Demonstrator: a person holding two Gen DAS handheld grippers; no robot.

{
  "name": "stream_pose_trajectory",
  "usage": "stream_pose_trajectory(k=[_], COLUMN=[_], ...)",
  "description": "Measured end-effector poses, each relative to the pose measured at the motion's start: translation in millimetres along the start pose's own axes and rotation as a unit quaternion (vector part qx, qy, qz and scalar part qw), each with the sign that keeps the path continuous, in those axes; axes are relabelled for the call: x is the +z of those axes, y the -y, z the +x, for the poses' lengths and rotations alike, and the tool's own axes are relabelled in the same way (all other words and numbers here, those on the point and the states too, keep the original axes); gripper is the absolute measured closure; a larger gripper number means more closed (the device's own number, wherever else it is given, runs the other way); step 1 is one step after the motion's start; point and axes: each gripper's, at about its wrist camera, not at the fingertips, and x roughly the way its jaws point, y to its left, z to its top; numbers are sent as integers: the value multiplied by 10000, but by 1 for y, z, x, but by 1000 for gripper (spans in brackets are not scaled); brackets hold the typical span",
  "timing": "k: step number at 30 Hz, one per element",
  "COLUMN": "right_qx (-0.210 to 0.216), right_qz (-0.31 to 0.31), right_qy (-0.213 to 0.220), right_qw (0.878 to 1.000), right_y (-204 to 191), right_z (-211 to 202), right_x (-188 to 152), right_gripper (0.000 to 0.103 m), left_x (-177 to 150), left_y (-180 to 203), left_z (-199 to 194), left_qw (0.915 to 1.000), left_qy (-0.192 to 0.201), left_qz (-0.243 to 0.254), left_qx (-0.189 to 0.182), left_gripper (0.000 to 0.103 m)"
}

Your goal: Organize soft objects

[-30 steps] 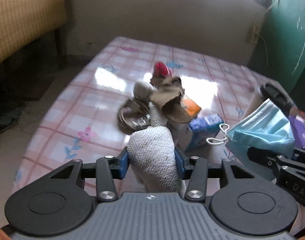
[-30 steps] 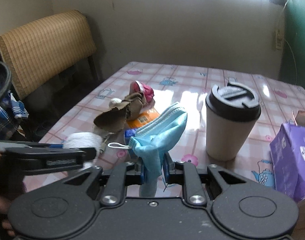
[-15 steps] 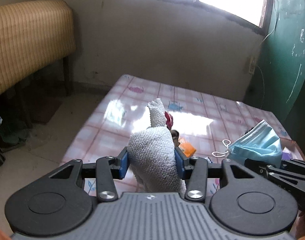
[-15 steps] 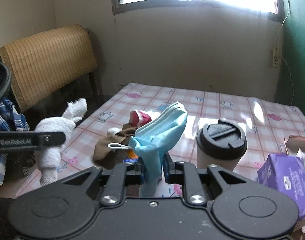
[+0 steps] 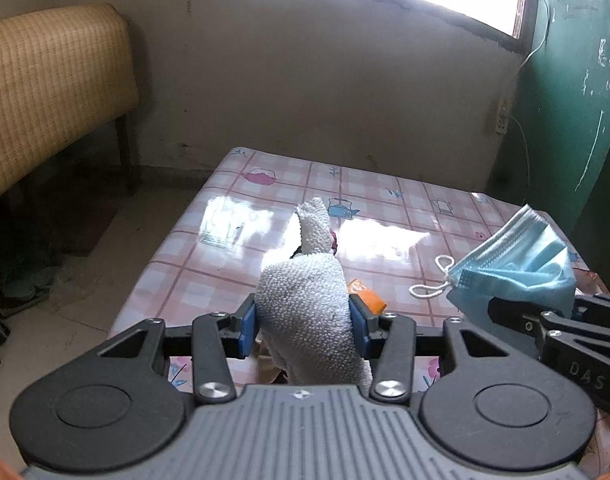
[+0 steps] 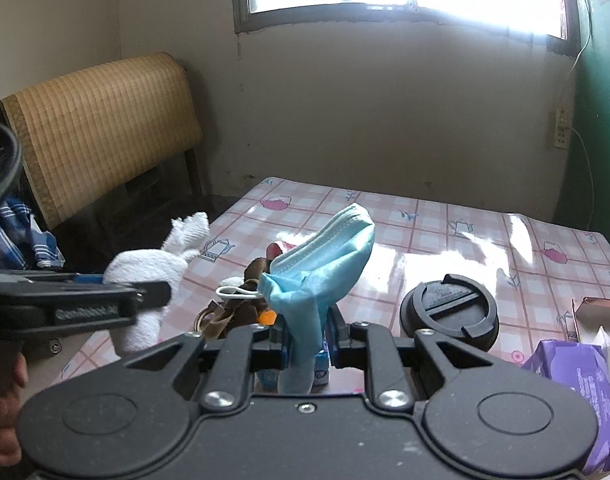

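My left gripper (image 5: 303,326) is shut on a white terry cloth (image 5: 309,312), which stands up between the blue pads well above the table. The same white cloth (image 6: 145,268) shows at the left of the right wrist view. My right gripper (image 6: 305,340) is shut on a light blue face mask (image 6: 325,264), whose ear loop (image 6: 235,292) dangles to the left. The mask (image 5: 517,264) also appears at the right of the left wrist view. Below them a pile of brown fabric (image 6: 241,308) with something red (image 6: 279,248) lies on the pink checked tablecloth (image 5: 233,240).
A cup with a black lid (image 6: 449,312) stands to the right of the pile. A purple packet (image 6: 577,392) lies at the near right, and an orange packet (image 5: 367,296) beside the pile. A woven chair back (image 6: 101,128) stands left of the table.
Both grippers have risen with their loads; the table and the pile now sit lower and farther in both views. The white cloth has lifted clear of the pile.
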Motion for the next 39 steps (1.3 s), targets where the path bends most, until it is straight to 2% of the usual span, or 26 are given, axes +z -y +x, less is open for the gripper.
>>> stream_pose_trajectory(k=[9, 39], right_qx=[-108, -469], right_qz=[-2, 146], right_qy=[74, 213], right_qw=[9999, 9986], right_y=[7, 39], right_z=[-6, -21], right_x=[10, 26], right_gripper=[81, 81], left_x=[10, 22], left_y=[8, 67], left_z=[9, 14], left_qw=[9995, 9984], left_qy=[-30, 34], left_qz=[296, 529], left_qx=[56, -193], left_gripper=[55, 55])
